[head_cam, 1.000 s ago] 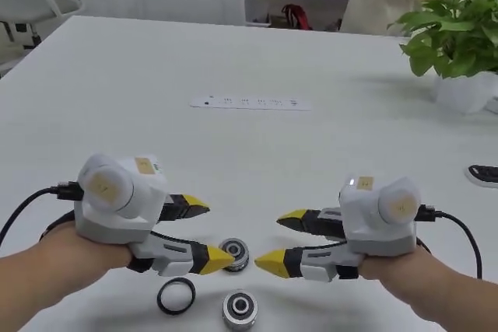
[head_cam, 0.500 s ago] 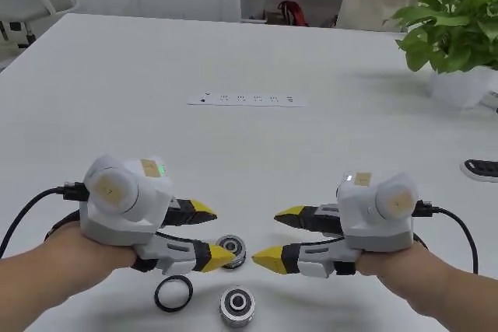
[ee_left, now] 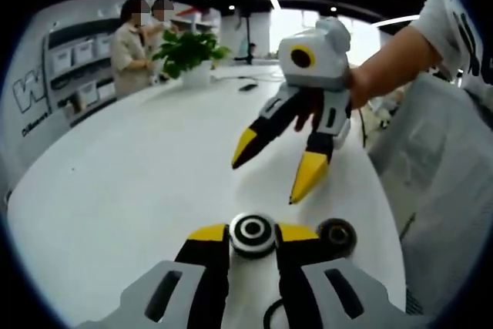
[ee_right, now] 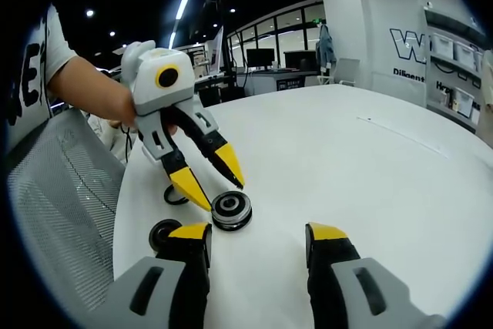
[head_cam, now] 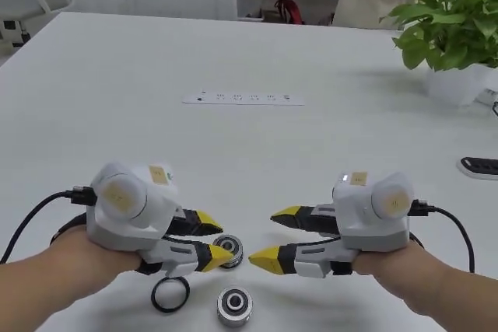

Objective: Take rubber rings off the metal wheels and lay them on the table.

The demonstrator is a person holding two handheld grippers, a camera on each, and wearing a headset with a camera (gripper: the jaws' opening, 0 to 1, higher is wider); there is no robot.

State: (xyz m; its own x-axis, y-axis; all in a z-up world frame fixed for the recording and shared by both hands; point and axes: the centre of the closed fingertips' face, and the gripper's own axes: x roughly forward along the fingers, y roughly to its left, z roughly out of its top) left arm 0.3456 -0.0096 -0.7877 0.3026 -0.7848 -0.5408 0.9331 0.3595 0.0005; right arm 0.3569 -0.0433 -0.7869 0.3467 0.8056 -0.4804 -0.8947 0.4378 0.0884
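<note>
A small metal wheel (head_cam: 228,250) with a dark rim lies on the white table (head_cam: 257,153), and my left gripper (head_cam: 220,238) has its yellow tips closed against both sides of it. That wheel (ee_left: 253,234) sits tight between the tips in the left gripper view. A second wheel (head_cam: 234,305) stands free nearer the table's front edge. One loose black rubber ring (head_cam: 170,295) lies flat beside the left hand. My right gripper (head_cam: 272,236) hovers open just right of the held wheel (ee_right: 231,211), nothing between its jaws.
A white power strip (head_cam: 241,99) lies mid-table. A potted plant (head_cam: 451,21) stands at the far right, with a flat black object (head_cam: 478,166) near the right edge. Chairs and a standing person are beyond the table.
My left gripper's jaws have narrowed around the wheel. Both grippers sit slightly lower in the picture, mostly from the head camera shifting.
</note>
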